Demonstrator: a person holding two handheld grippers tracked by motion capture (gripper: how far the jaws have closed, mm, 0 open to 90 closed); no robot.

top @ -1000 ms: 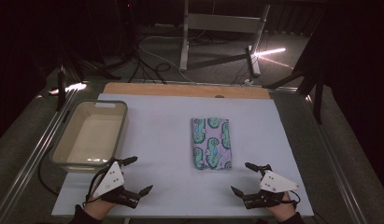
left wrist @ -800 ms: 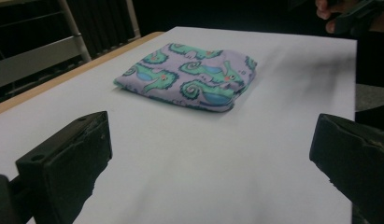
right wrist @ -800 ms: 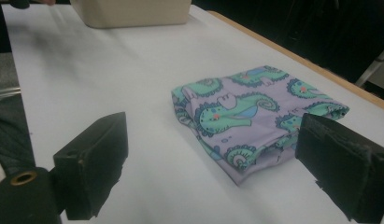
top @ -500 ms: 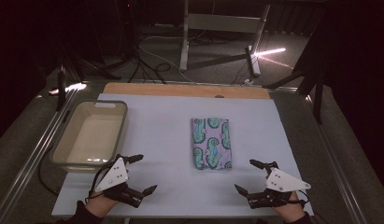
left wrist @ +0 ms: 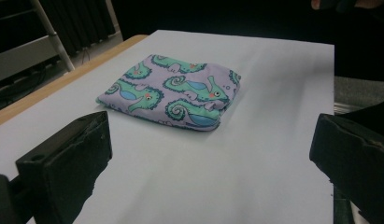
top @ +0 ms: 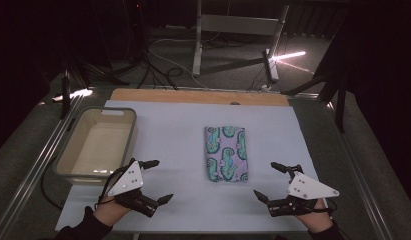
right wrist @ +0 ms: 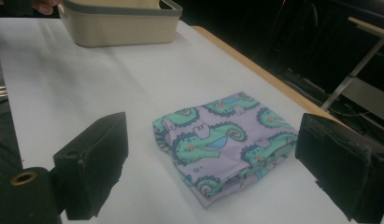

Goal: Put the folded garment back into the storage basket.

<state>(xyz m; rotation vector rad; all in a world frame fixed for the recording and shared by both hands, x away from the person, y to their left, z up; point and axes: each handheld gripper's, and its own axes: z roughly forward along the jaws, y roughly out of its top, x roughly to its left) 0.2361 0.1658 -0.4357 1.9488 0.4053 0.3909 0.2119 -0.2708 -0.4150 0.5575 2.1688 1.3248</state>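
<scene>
**Folded seahorse cloth at mid-table, both grippers spread wide and empty**

The table [top: 183, 125] is the biggest thing here: a flat rectangle under a smooth, matte, pale blue-white sheet, with a strip of bare light wood along its far edge. On its left side stands the bin [top: 95, 145], a beige plastic tub with rounded corners, a grey rim and slightly glossy walls; nothing shows inside it.

Near the table's middle lies the folded cloth [top: 226, 152], a soft lilac fabric printed with teal seahorses that have curled tails and small pink and blue patches. It is folded into a compact oblong pad, its layered edges plump and a little uneven, lying flat on the sheet and well apart from the bin.

The left gripper [top: 154, 180] sits at the near edge just in front of the bin, held in a hand, a pale three-cornered plate on top. Its blocky black jaws, matte and faintly rough, stand far apart with nothing between them. The right gripper [top: 267, 181] mirrors it at the near right, jaws likewise wide and empty. The cloth lies between the two, touched by neither.
</scene>
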